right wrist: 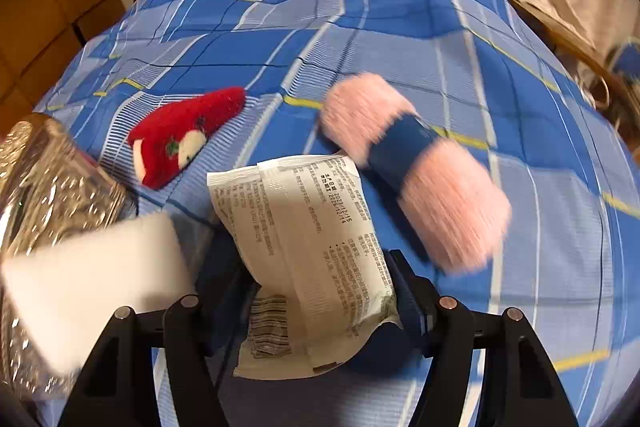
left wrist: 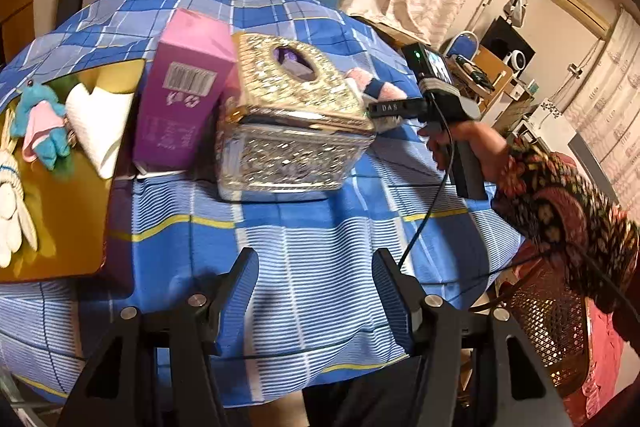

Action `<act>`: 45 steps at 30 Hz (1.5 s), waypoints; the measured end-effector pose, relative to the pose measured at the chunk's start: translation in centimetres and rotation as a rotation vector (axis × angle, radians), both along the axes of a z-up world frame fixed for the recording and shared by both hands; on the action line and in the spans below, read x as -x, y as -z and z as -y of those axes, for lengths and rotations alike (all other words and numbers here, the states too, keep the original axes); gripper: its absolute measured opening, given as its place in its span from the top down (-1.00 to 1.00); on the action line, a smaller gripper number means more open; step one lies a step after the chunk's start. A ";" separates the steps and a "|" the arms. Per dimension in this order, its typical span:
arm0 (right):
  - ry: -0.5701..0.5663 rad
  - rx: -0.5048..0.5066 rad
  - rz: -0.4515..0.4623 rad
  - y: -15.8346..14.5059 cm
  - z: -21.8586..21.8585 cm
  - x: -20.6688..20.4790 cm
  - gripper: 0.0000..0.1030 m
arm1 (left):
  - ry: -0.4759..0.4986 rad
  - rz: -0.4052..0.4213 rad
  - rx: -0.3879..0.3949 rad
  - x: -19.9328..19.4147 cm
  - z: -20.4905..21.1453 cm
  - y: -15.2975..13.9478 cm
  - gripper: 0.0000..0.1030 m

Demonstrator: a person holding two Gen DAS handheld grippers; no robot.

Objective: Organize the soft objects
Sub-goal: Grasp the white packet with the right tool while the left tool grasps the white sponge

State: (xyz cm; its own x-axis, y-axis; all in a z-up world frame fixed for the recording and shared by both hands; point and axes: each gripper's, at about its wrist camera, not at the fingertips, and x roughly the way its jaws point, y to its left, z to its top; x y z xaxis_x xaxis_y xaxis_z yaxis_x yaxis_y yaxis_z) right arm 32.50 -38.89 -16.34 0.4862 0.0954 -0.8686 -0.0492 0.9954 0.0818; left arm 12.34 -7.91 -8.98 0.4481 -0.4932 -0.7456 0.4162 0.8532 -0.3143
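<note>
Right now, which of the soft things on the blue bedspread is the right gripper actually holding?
The white printed packet, pinched between the right hand-held gripper. The red plush and the pink fluffy roll with the blue band lie free on the bedspread.

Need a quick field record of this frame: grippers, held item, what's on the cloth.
left hand-held gripper: open, empty, above blue plaid cloth
right hand-held gripper: shut on white printed soft packet
near packet: pink fluffy roll with blue band, red plush toy, white sponge block
centre: glittery silver tissue box, pink carton beside it
yellow tray: blue plush toy, white gloves
</note>
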 end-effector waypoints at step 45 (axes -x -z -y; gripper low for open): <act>0.205 -0.366 -0.036 -0.8 7.5 13.6 -0.30 | 0.483 -0.147 -1.031 -18.0 26.8 6.7 -0.32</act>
